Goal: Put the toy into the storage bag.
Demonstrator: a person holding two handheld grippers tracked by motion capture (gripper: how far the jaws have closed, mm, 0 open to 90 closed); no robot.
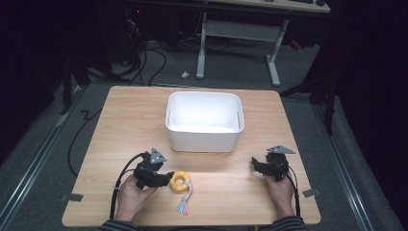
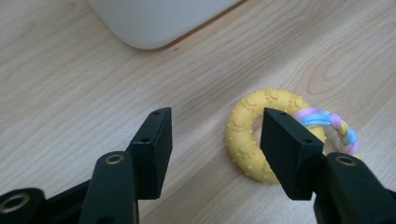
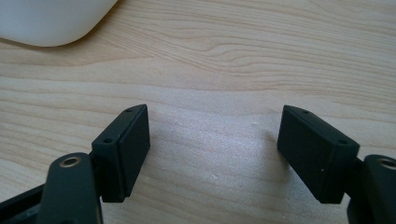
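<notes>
A yellow ring toy (image 1: 181, 182) with a pastel braided rope tail (image 1: 185, 200) lies on the wooden table near the front. My left gripper (image 1: 166, 179) is just left of the ring, its jaws open. In the left gripper view the ring (image 2: 243, 135) lies partly behind the right jaw, with the braided rope (image 2: 327, 122) looped through it; nothing sits between the jaws (image 2: 215, 144). My right gripper (image 1: 255, 166) rests at the front right, open over bare wood (image 3: 215, 144).
A white plastic bin (image 1: 204, 120) stands at the middle of the table (image 1: 125, 120), its corner showing in the left gripper view (image 2: 154, 21) and the right gripper view (image 3: 51, 21). Desk legs and cables lie on the floor beyond.
</notes>
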